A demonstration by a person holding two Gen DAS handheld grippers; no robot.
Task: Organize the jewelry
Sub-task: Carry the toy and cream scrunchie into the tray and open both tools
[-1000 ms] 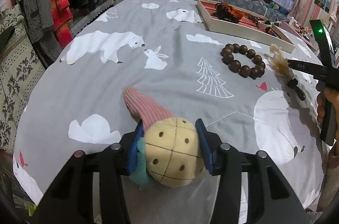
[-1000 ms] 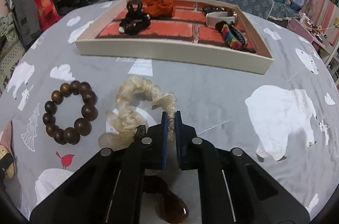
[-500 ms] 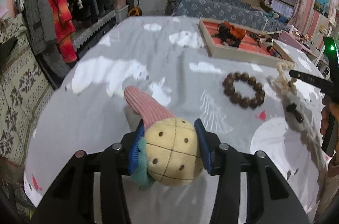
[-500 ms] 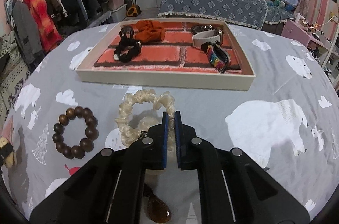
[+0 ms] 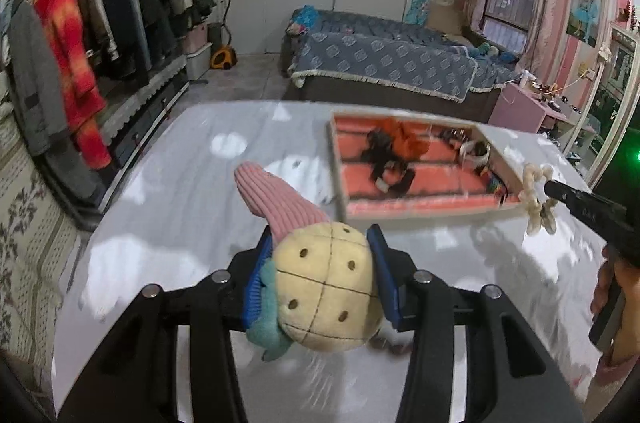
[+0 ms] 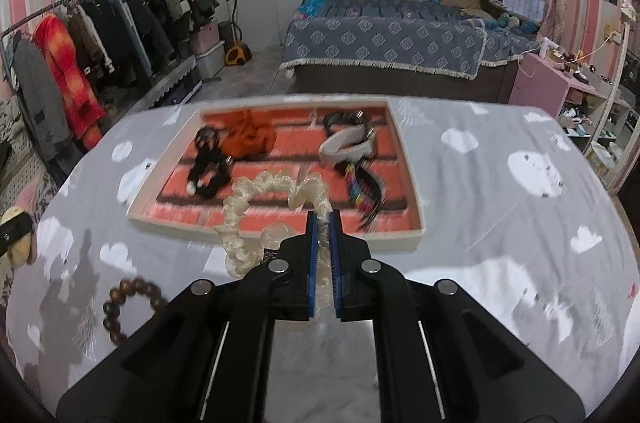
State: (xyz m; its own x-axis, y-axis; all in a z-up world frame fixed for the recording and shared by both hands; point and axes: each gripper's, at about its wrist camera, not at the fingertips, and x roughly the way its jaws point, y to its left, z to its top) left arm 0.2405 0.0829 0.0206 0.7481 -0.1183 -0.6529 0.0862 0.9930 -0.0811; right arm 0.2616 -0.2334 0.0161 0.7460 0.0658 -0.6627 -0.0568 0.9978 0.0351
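Partway: tray (image 6: 400,245) holds several pieces. Right claw (image 6: 323,223) pinches cream scrunchie (image 6: 256,191), left claw (image 5: 320,255) clamps plush hair tie (image 5: 326,299); bead bracelet (image 6: 128,307) left outside tray.

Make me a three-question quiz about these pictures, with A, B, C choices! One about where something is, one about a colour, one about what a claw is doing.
1. Where is the brown bead bracelet?
A. on the grey bedcover
B. in the tray
C. on the clothes rack

2. What colour lines the tray?
A. green
B. orange-red
C. white

3. What is the right claw doing?
A. standing open and empty
B. pinching the cream scrunchie
C. pinching a spoon

Answers: 1 A, it lies on the bedcover, outside the tray. 2 B, the compartments show orange-red. 3 B, the jaws are shut on the scrunchie's ruffle.
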